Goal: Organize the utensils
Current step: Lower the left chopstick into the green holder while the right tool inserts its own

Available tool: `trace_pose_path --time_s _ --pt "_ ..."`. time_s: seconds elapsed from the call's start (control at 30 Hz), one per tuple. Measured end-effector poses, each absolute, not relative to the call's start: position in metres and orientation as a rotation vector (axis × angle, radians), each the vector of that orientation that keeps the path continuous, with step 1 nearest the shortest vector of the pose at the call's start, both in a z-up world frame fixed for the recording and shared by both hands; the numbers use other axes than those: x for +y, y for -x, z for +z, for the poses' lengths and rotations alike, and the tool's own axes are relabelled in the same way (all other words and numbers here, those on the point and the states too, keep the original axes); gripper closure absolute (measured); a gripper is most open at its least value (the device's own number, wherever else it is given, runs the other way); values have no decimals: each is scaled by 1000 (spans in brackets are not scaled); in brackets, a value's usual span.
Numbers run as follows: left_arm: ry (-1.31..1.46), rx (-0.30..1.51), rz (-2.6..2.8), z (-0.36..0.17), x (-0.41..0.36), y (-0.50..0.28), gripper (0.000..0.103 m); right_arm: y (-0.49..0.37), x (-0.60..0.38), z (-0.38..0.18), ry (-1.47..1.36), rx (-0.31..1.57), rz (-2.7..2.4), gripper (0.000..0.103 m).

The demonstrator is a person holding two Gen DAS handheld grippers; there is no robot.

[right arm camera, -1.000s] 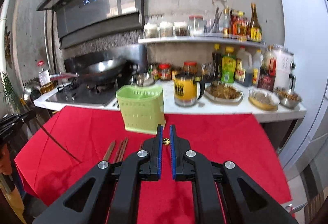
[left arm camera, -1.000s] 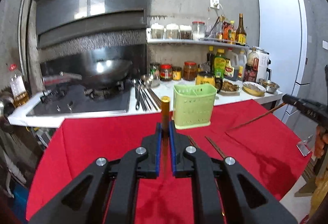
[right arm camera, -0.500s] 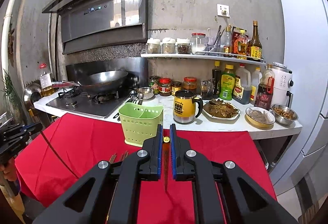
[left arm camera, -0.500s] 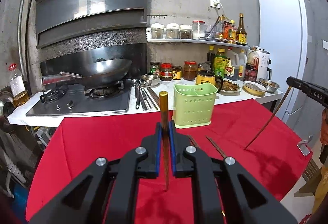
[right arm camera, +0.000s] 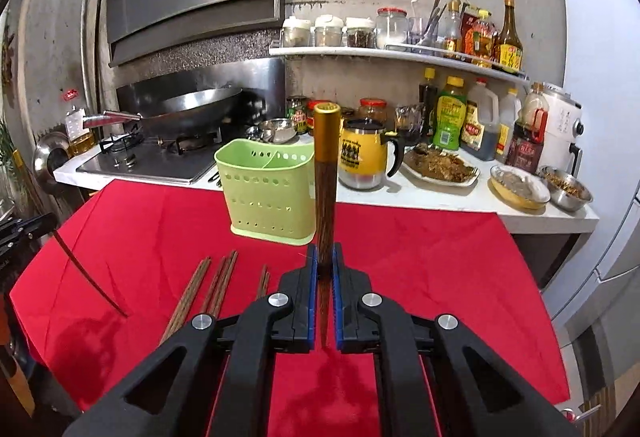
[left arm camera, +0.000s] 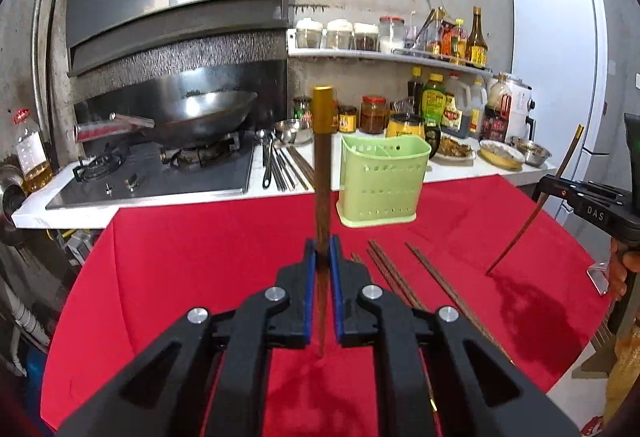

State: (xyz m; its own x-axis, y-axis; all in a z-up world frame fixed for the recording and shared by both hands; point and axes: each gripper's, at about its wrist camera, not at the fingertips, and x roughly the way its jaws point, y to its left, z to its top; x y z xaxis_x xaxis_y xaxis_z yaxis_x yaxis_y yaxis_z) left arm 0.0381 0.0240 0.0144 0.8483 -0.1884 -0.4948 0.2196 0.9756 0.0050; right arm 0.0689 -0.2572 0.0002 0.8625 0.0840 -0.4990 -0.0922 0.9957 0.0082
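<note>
Over the red cloth [left arm camera: 192, 257], both grippers are up off the table, each w/ 1 chopstick. Left gripper [left arm camera: 322, 253]: pads clenched on left chopstick [left arm camera: 322, 173], held upright, gold cap on top, tip down above the cloth. Right gripper [right arm camera: 325, 257]: same clamp on right chopstick [right arm camera: 326, 173], also upright, gold cap up.

Hidden / cut off: lower part of each held stick runs behind the blue pads; only the tips show below. Loose chopsticks on the cloth [right arm camera: 208, 285] are partly covered by gripper bodies in both views, so count is unclear, approx. 4 or 5. In left view the right gripper is cut by the frame edge; the stick it holds appears as a thin curved line, fisheye bend.

Containers: green holder [right arm camera: 268, 193] stands at the far edge of the cloth, next to the counter, perforated walls, divider inside; interior mostly not visible, nothing sticks out above the rim. Yellow mug [right arm camera: 366, 161] behind it on the counter, lidded. Wok [left arm camera: 200, 113] on the stove, contents not visible. 2 steel bowls and a plate of food on the counter at right.

Vs 0.5 s ago: both sticks now show far more length above the pads. Vs 1.0 s ago: right stick was end-on, now vertical.
</note>
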Motion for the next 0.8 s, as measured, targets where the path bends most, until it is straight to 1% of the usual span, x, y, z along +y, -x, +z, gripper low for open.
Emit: trace_pose_path --time_s 0.2,0.3,0.4,0.57,0.67,0.8 --pt "-56 458 -246 31 12 -56 96 -85 -255 11 0 504 114 96" --pt "-73 402 -272 53 -1 -74 96 -100 -248 33 2 451 133 96" --pt "-69 324 -297 85 -15 -100 96 -118 -240 61 5 377 153 96" --pt "-40 254 -324 120 -35 -146 96 -155 -230 96 -13 278 184 96" --pt "-31 250 -339 123 -45 -168 96 -180 -227 100 -15 279 194 96" --pt "-39 326 -349 102 -67 -208 96 -212 -225 83 -19 340 202 96"
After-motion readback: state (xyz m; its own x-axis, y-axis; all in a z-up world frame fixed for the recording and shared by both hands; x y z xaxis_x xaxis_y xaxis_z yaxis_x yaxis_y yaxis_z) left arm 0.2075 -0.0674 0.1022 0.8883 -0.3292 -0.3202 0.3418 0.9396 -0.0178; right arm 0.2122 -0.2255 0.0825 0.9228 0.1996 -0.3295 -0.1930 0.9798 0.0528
